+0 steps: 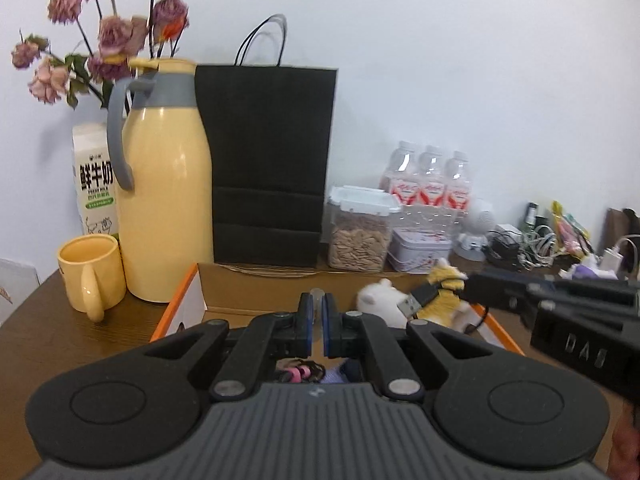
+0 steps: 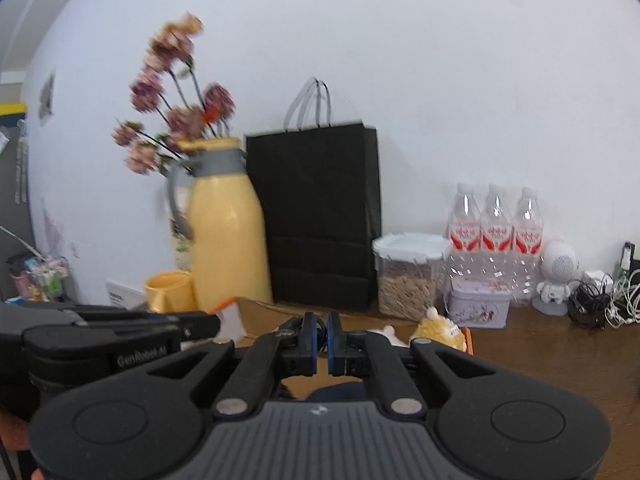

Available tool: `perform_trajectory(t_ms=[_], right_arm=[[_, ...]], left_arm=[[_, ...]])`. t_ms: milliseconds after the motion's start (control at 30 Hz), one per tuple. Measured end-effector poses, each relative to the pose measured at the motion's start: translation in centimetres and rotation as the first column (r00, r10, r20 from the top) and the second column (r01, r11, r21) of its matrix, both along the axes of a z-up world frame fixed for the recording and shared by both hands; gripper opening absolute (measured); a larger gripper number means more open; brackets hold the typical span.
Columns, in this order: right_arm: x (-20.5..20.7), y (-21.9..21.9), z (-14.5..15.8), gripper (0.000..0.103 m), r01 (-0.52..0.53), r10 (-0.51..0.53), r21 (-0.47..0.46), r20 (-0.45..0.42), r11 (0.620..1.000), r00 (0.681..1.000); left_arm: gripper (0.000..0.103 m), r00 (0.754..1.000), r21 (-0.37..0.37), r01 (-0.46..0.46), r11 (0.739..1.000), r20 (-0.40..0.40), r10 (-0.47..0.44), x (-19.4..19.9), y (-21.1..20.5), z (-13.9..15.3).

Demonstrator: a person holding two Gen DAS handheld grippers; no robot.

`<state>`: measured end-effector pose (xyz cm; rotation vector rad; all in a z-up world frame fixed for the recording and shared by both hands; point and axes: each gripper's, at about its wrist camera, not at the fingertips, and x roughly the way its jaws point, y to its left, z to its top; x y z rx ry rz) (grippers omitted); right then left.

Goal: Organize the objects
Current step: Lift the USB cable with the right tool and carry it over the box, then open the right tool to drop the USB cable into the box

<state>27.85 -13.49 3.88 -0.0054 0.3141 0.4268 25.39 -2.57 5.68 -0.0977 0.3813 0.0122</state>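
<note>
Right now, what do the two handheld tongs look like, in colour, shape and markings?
Both are matte black. The left tongs and right tongs each have two narrow fingers with blue pads, rounded wing-like arms with silver pivot pins, and a ribbed grey body. The left one's side reads "GenRobot.AI" in the right wrist view.

The left gripper (image 1: 319, 326) hung with jaws closed over an orange-edged cardboard box (image 1: 256, 284). Behind the box stood a black paper bag (image 1: 267, 160); left of it, a yellow jug (image 1: 164, 200).
</note>
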Motion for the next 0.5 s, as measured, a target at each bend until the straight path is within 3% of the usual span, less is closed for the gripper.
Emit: perform_trajectory(t_ms=[133, 367, 400, 433, 467, 500], right_arm=[[2.3, 0.2, -2.4, 0.004, 0.04, -0.042, -0.028, -0.049, 0.999, 0.998], [4.2, -0.2, -5.2, 0.006, 0.056, -0.064, -0.059, -0.139, 0.997, 0.988], [4.2, -0.3, -5.3, 0.01, 0.063, -0.071, -0.063, -0.145, 0.996, 0.987], [4.2, -0.5, -5.4, 0.011, 0.071, -0.081, -0.068, -0.151, 0.995, 0.985], [4.3, -0.6, -5.5, 0.019, 0.078, -0.089, -0.075, -0.157, 0.994, 0.984], [4.3, -0.7, -5.7, 0.036, 0.083, -0.094, -0.077, -0.166, 0.994, 0.982]], left_arm=[[0.005, 0.999, -0.001, -0.016, 1.0, -0.043, 0.016, 2.3, 0.6, -1.9], [0.007, 0.997, 0.049, -0.032, 0.998, -0.069, 0.035, 2.6, 0.5, -3.1], [0.015, 0.997, 0.062, -0.045, 0.997, -0.066, 0.049, 2.6, 0.5, -3.2], [0.033, 0.996, 0.074, -0.058, 0.996, -0.066, 0.063, 2.6, 0.5, -3.2], [0.045, 0.995, 0.081, -0.071, 0.994, -0.062, 0.076, 2.6, 0.5, -3.2], [0.068, 0.994, 0.088, -0.093, 0.992, -0.05, 0.098, 2.5, 0.5, -3.1]])
